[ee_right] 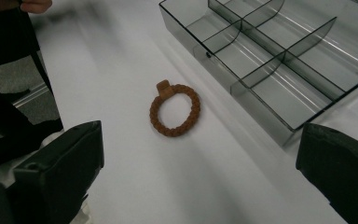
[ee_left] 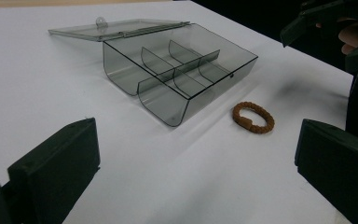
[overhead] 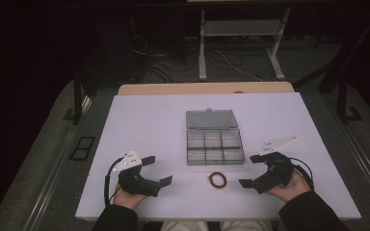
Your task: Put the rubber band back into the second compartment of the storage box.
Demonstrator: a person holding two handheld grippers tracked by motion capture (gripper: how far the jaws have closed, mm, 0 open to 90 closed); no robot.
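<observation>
Both tools, left tool (overhead: 156,170) and right tool (overhead: 250,170), rest jaws apart on the white surface (overhead: 144,125), flanking a braided brown bracelet (overhead: 217,180) beside the open clear compartment box (overhead: 215,146).

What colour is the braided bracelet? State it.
Orange-brown, the bracelet shows best in the right gripper view.

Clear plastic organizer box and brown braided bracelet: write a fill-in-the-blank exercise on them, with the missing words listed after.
1. The lid of the clear plastic organizer box is ____.
2. The box's compartments hold ____.
3. The brown braided bracelet lies on the white table, ____ the box.
4. The left gripper and the right gripper both have their jaws ____.

Missing words: open; nothing; outside; open
</observation>
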